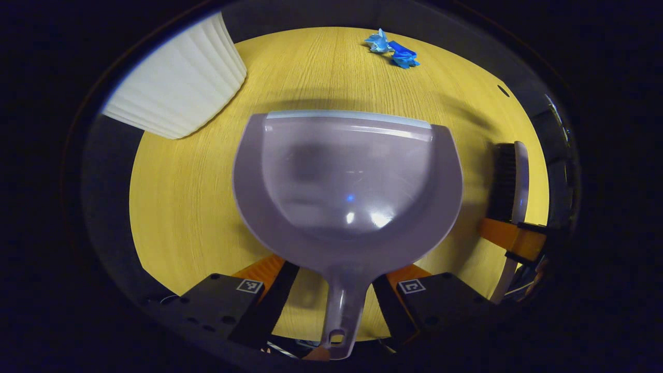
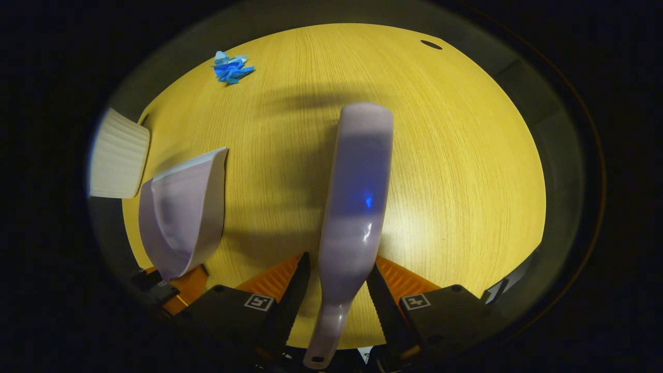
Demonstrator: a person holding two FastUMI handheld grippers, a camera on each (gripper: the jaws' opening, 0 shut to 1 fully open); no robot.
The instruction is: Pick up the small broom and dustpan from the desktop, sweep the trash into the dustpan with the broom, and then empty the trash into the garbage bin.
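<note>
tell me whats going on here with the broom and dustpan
A person is working two grippers over a wooden table. The left gripper straddles the dustpan handle; the right gripper straddles the broom handle. The blue trash lies unswept at the far side, and a white bin stands nearby.

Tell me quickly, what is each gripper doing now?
Left gripper: closed, holding the dustpan by its handle.
Right gripper: closed, holding the broom by its handle.
</note>
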